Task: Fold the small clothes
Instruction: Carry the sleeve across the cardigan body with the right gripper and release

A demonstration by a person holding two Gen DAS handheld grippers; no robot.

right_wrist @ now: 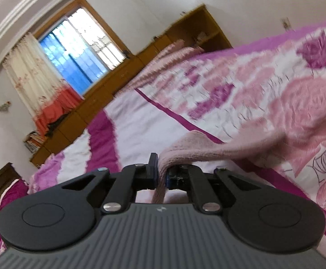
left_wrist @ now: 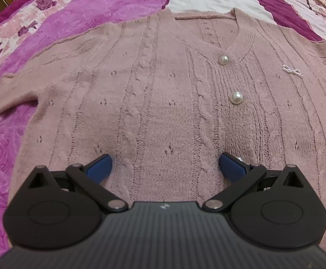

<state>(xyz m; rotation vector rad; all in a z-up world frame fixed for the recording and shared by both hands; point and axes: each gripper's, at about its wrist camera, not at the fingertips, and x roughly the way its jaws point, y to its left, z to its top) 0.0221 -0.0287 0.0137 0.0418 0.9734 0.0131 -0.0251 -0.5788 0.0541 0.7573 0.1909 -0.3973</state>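
On the bed, a dusty-pink knitted cardigan (left_wrist: pixel 163 89) lies spread flat, front side up, over a bedspread (left_wrist: pixel 84 11) patterned in magenta, pink and white with rose motifs. Its V-neck points toward the far edge of the left wrist view, and one sleeve (left_wrist: pixel 12 89) stretches out to the left across the cover. Two pearl buttons (left_wrist: pixel 237 98) sit along the placket, and a small beaded bow ornament (left_wrist: pixel 293 70) is fixed on the chest to their right. Left claw (left_wrist: pixel 165 168): released, its blue pads (left_wrist: pixel 100 168) spread wide apart and hovering low over the lower body of the cardigan, with nothing between them; whether the tips touch the knit cannot be told. Right claw (right_wrist: pixel 161 174): clenched on a fold of pink knit fabric (right_wrist: pixel 207 145), which rises from between the pads and drapes away to the right over the bedspread; which part of the garment this is cannot be told from the right wrist view. Background of that view, tilted and blurred: a window (right_wrist: pixel 79 51) with a pale flowered curtain (right_wrist: pixel 32 74) and low wooden cabinets (right_wrist: pixel 109 85) along the wall.
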